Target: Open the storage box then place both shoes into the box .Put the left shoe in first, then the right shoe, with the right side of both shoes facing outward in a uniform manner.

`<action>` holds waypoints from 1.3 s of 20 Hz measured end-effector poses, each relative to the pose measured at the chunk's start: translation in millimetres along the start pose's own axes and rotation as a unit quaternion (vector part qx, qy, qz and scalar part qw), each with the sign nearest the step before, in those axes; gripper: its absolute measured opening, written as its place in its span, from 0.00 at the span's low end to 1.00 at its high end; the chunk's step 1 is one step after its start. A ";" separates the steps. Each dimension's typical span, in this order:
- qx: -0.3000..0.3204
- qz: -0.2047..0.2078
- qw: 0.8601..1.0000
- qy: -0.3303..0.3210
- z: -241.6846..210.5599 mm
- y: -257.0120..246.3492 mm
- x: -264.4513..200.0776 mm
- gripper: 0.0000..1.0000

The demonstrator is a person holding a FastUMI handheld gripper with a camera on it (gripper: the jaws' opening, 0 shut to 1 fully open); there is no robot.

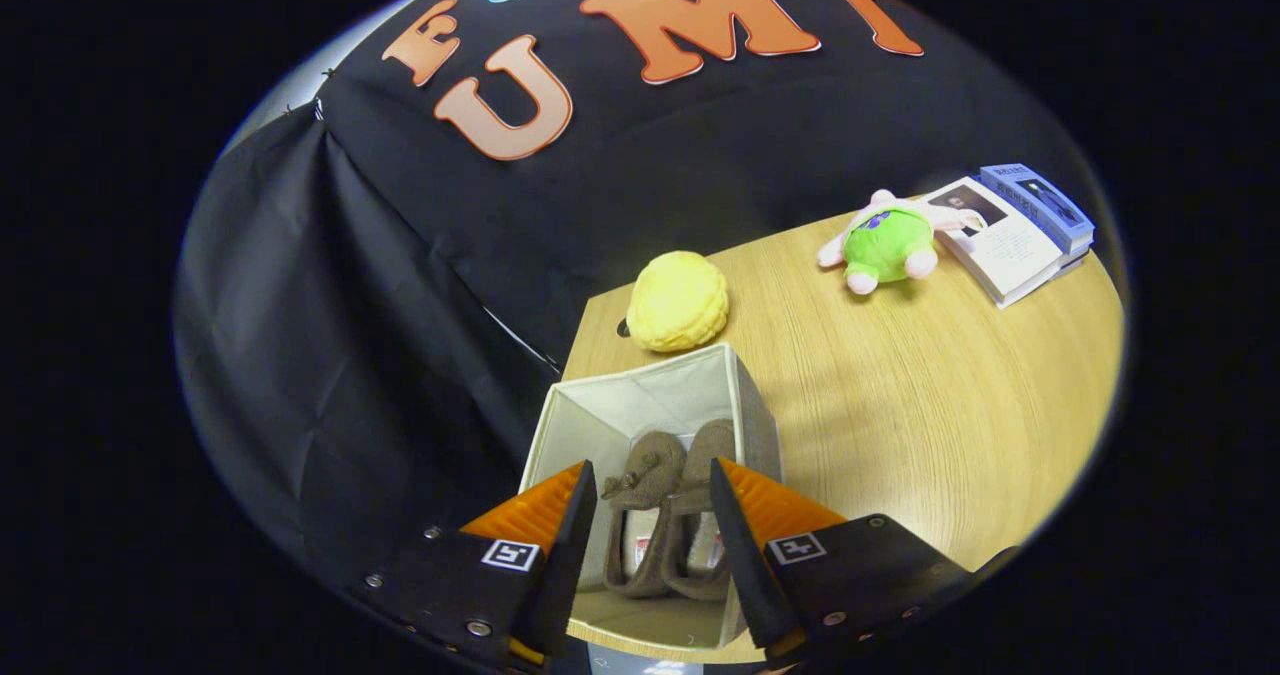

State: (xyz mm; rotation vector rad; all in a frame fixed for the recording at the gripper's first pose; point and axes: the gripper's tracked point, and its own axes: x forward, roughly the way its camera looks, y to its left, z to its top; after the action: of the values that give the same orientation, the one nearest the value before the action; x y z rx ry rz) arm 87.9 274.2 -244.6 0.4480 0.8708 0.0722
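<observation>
A light fabric storage box (752, 410) stands open on the wooden table, directly below the fingers. Two brown shoes lie side by side inside it: one (640, 485) nearer the left finger, the other (703, 455) nearer the right finger, both with toes pointing away from me. My gripper (650, 480) hovers above the box, open, with a wide gap between its fingers and nothing held. The near ends of the shoes and the box's front wall are partly hidden behind the fingers.
A yellow plush ball (678, 301) sits just beyond the box. Farther right on the table (950, 395) lie a green and pink plush toy (885, 245) and a stack of books (1015, 227). The table's left edge runs beside the box, against the black cloth.
</observation>
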 end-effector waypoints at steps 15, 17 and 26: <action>-0.204 -0.006 0.951 -0.230 76.3 -64.0 -166.2 0.96; -0.228 -0.004 0.935 -0.273 87.0 -68.9 -195.3 0.97; -0.282 -0.037 0.878 -0.386 103.6 -122.7 -326.0 0.98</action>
State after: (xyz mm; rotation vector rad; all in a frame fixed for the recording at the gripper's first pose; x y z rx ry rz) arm -60.0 48.2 -1.3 -0.1231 0.0504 0.0662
